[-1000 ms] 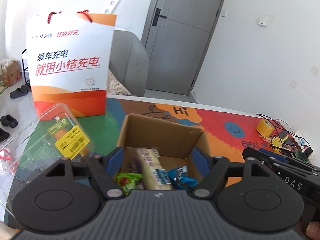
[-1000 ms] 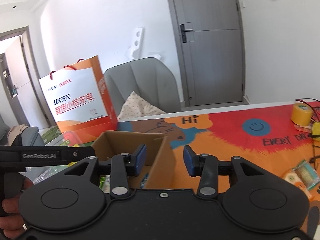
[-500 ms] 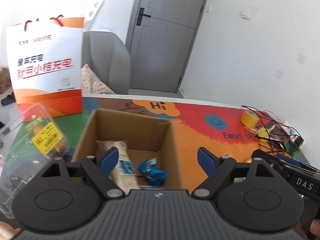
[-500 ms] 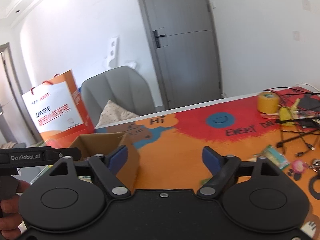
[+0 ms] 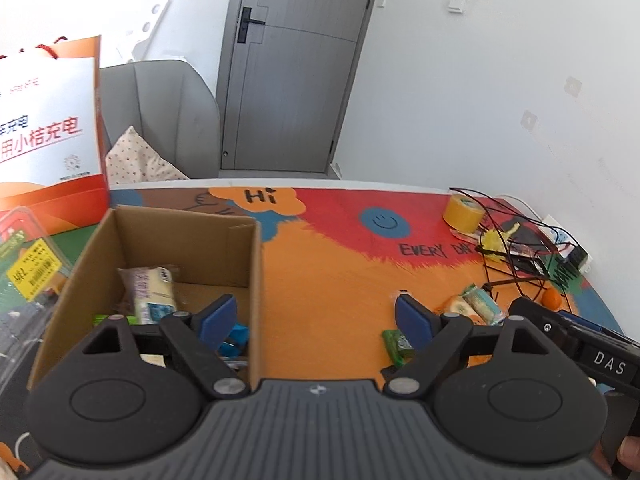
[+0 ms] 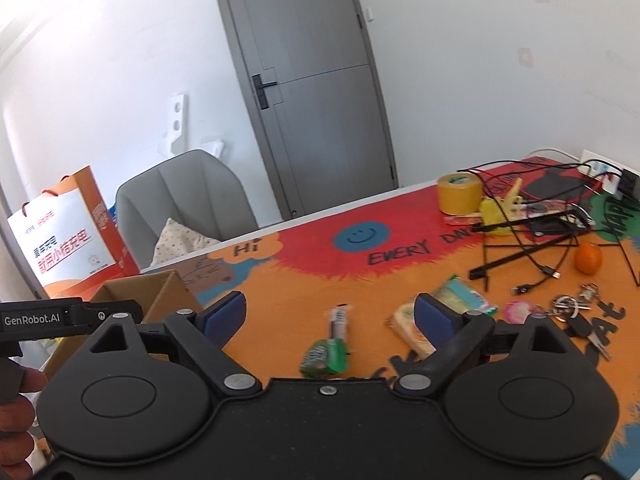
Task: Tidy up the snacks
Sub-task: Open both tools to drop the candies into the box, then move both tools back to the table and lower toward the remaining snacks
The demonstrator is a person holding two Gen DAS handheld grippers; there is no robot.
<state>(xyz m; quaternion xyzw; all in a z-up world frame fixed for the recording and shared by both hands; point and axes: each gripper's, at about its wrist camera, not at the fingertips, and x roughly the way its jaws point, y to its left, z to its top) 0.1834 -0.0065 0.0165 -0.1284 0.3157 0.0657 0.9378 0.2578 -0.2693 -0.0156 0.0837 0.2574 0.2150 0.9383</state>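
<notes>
Both the left gripper [image 5: 316,312] and the right gripper [image 6: 330,312] are spreading wide and empty, the right jaws opening, nearing loose snacks beside the cardboard box [image 5: 256,280].

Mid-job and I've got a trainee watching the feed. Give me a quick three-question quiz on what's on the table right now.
1. True or false: the cardboard box already has snack packets inside.
2. Which loose snack lies between the fingers of the right gripper?
A. the orange
B. the green packet
C. the yellow tape roll
3. Fill in: neither the left gripper nor the right is holding anything; both jaws stand ____.

Key: 1 true; 2 B; 3 open (the right jaws are opening further, clear of the packet).
</notes>
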